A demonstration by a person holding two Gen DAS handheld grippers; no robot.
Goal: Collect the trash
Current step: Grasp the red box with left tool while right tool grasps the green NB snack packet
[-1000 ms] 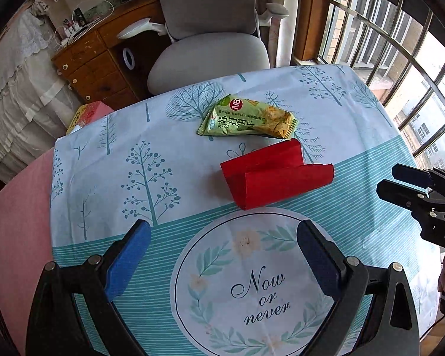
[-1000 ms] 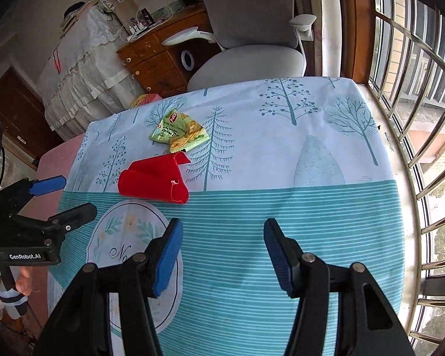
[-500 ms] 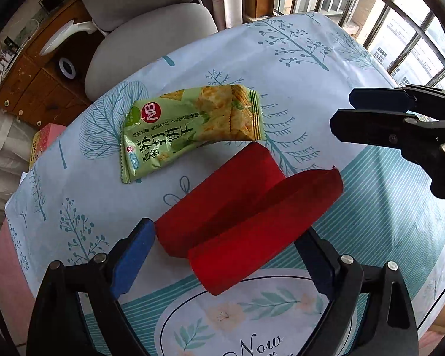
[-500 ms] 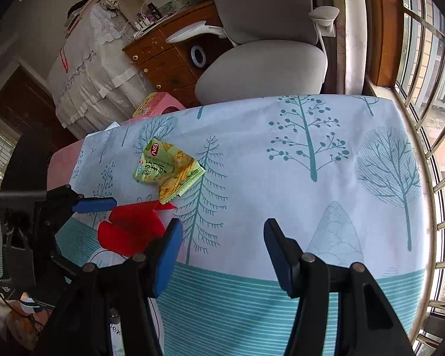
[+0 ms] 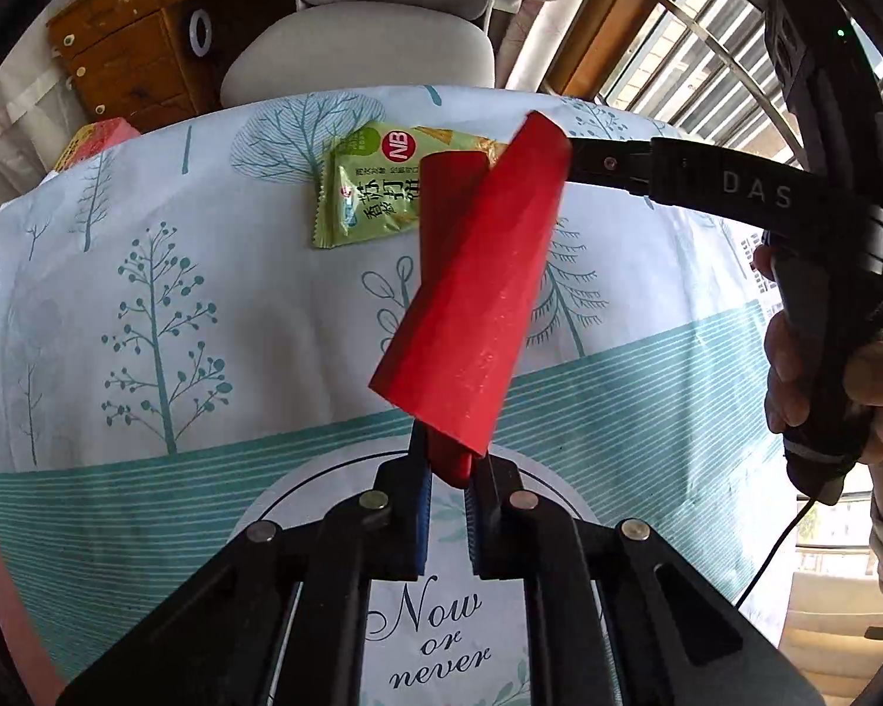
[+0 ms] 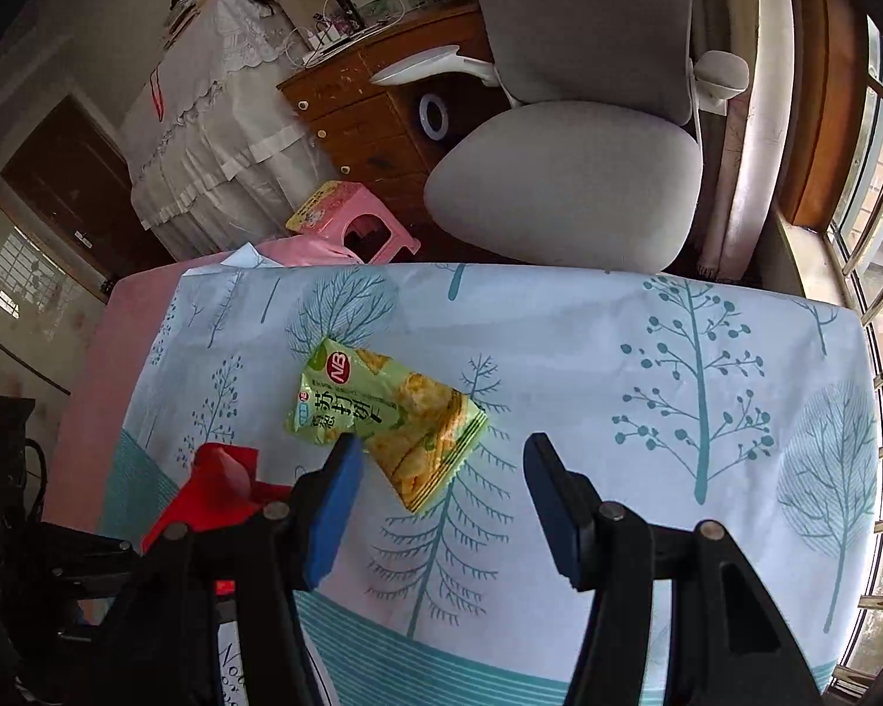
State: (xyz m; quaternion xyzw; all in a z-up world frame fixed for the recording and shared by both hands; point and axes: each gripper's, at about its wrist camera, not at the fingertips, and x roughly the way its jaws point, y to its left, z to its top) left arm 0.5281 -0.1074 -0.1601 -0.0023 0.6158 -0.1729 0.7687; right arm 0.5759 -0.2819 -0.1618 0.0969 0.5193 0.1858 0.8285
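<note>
change: left tool (image 5: 446, 473) was wide open around the red folded card (image 5: 471, 294) half a second ago; now its fingers are pinched on the card's near end and the card is lifted off the surface (image 5: 147, 306), tilted up and away. Right tool (image 6: 438, 491) has moved in closer to the green snack packet (image 6: 382, 412), spread unchanged.
left tool: nearly closed, gripping the red card's lower edge between blue pads.
right tool: wide open, holding nothing; its left finger (image 6: 329, 506) sits just beside the packet's near edge, contact unclear.
red card: stiff matte paper, folded into a long wedge-like sleeve, slight sheen on one face.
green packet: crinkly glossy plastic, flat, sealed serrated ends, red "NB" logo, cracker print; lying on the cloth at mid-surface, untouched by the left tool.
surface cover: smooth printed cloth, teal trees and stripes, round "Now or never" emblem (image 5: 435, 635).
hidden: in the left view the card covers the packet's right part and the right tool's tips; in the right view only a corner of the card (image 6: 218, 488) shows behind the black tool frame.
background: grey padded chair (image 6: 565, 176), wooden drawers (image 6: 377, 112), pink stool (image 6: 353, 223).
</note>
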